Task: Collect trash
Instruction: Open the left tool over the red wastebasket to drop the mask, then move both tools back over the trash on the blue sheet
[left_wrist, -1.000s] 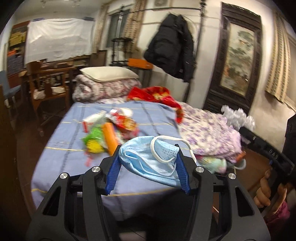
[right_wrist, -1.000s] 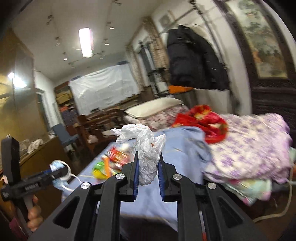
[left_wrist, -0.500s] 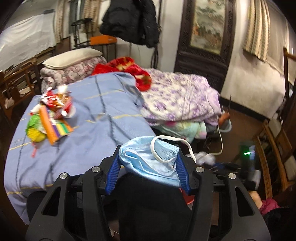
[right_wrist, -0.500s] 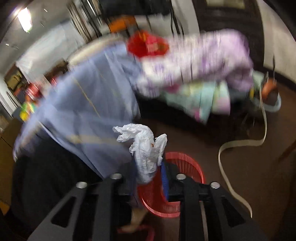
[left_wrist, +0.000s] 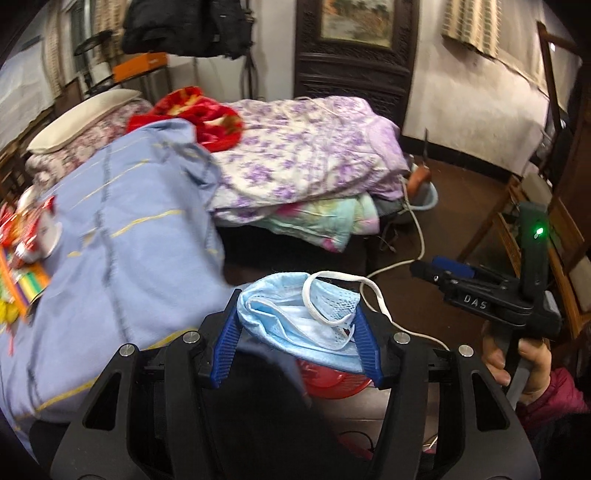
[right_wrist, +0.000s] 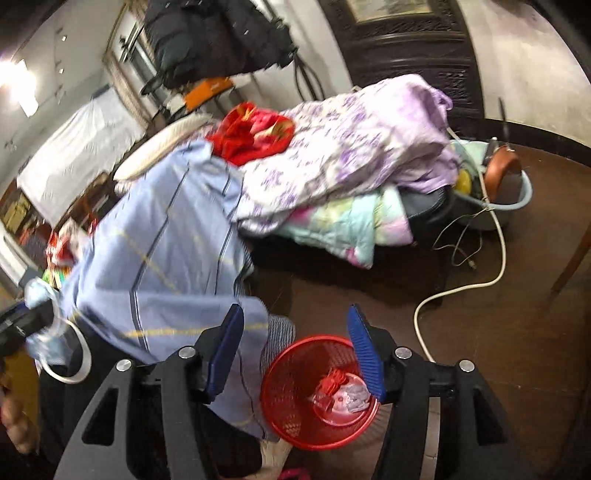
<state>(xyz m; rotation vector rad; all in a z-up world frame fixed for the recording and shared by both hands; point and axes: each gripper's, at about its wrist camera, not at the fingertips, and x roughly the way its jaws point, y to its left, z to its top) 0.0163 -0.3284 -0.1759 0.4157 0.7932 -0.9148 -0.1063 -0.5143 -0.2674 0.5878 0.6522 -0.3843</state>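
Holding the blue face mask (left_wrist: 303, 317) crosswise, my left gripper (left_wrist: 297, 325) had both pads against it, jaws just beginning to part, so it would fall into the red basket (right_wrist: 295, 402) showing directly beneath. I judged that grip suited a limp thing with loose ear loops. Above the same basket my right gripper (right_wrist: 295, 350) stood with jaws spreading and nothing between them; crumpled white plastic (right_wrist: 351, 397) lay inside beside red scraps. Just beside the basket hung the blue sheet (right_wrist: 162, 254) off the bed; more wrappers (left_wrist: 26, 236) waited well beyond, on the sheet's far side.
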